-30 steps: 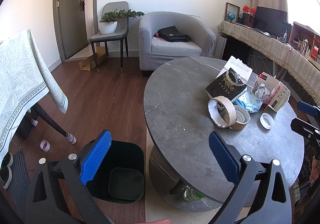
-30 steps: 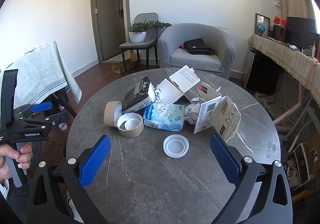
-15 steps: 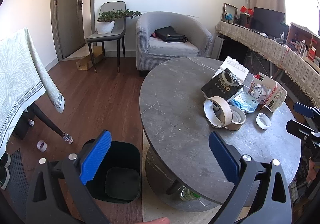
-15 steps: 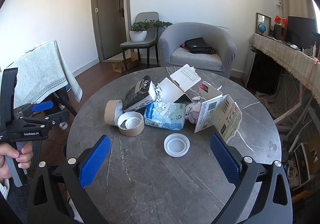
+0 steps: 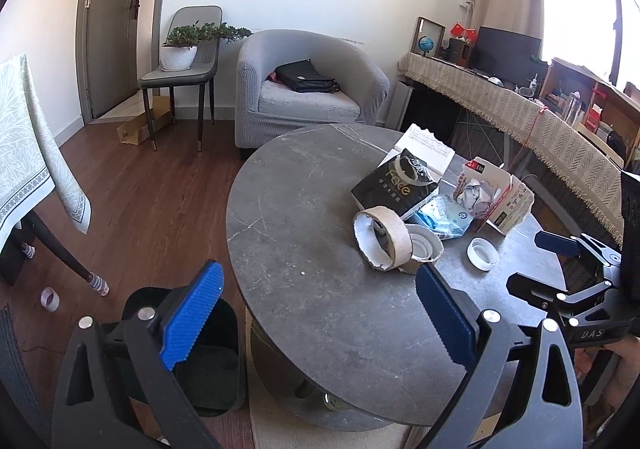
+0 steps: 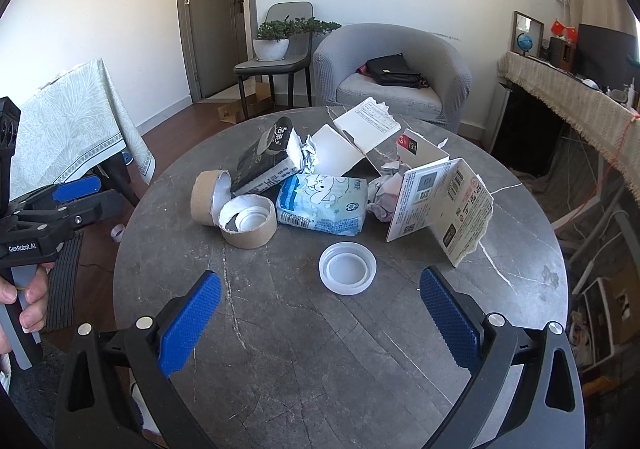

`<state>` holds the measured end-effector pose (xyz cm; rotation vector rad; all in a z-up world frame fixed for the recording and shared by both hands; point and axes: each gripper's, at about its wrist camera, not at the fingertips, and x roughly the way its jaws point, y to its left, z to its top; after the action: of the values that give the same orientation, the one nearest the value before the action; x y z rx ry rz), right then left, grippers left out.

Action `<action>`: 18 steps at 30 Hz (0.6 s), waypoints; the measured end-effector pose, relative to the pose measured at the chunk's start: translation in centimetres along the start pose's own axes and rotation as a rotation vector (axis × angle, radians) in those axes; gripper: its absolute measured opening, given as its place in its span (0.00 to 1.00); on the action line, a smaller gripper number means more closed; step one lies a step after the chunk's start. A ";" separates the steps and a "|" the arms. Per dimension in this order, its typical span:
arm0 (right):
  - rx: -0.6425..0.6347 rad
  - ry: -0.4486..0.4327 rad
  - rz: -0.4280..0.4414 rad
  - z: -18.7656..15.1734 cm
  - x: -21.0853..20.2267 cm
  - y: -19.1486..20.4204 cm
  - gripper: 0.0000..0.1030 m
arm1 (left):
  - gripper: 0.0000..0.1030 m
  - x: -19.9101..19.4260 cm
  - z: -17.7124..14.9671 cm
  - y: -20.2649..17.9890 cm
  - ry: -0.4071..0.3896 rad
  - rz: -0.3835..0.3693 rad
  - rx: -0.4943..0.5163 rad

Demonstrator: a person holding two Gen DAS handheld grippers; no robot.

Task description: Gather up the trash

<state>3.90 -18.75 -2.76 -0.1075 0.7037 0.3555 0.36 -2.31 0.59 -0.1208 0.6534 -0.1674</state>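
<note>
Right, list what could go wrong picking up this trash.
1. The white lid lies flat on the table; the right gripper fingers may slide off its low rim.
2. The cardboard rolls lean on the black tissue pack; pulling one may shift the pile.
3. The bin sits low beside the table, so drops could miss.

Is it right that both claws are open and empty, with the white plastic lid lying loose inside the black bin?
Not quite. The white plastic lid lies on the round table, not in the black bin, as the right wrist view shows. Both claws are open and empty.
</note>
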 end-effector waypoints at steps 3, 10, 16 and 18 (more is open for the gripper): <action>-0.001 0.002 0.021 0.1 0.2 0.2 0.94 | 0.79 0.6 0.1 -0.4 0.015 -0.025 -0.006; -0.002 0.022 0.045 0.0 0.5 -0.1 0.84 | 0.60 2.3 0.5 -1.0 0.068 -0.104 -0.060; -0.003 0.035 0.056 0.0 0.9 -1.0 0.78 | 0.52 3.9 0.7 -1.7 0.098 -0.162 -0.082; -0.002 0.037 0.058 0.0 1.0 -1.3 0.76 | 0.48 4.7 0.9 -1.8 0.115 -0.179 -0.093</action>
<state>5.09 -19.67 -3.42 -0.0962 0.7442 0.4105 4.36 -4.91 -1.21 -0.2610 0.7650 -0.3187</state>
